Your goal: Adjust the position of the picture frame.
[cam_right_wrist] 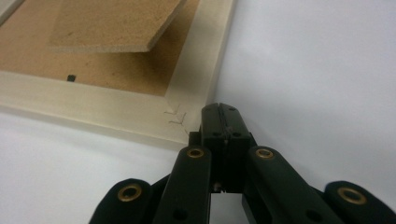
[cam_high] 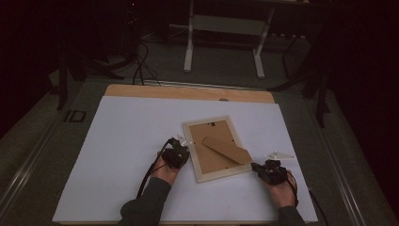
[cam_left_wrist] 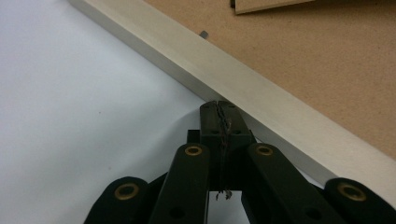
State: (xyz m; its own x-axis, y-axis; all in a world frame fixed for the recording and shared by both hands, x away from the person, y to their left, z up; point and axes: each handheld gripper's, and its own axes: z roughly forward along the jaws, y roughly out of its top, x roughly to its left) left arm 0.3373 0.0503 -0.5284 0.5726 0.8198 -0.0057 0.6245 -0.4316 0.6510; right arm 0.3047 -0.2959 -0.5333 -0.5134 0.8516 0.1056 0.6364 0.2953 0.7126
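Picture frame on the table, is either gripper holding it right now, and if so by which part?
Neither. Both the left gripper and right gripper are shut on nothing, tips at the picture frame edge.

From my station I can make out only one piece of lettering: two large pale characters that read as "ID", marked on the dark floor surface just off the white table's far-left corner, at about nine o'clock in the high view. They are dim, so I would not swear to the reading. The back of the picture frame carries no legible print or label, and in both gripper views I find no words, numbers or brand marks that I can read.
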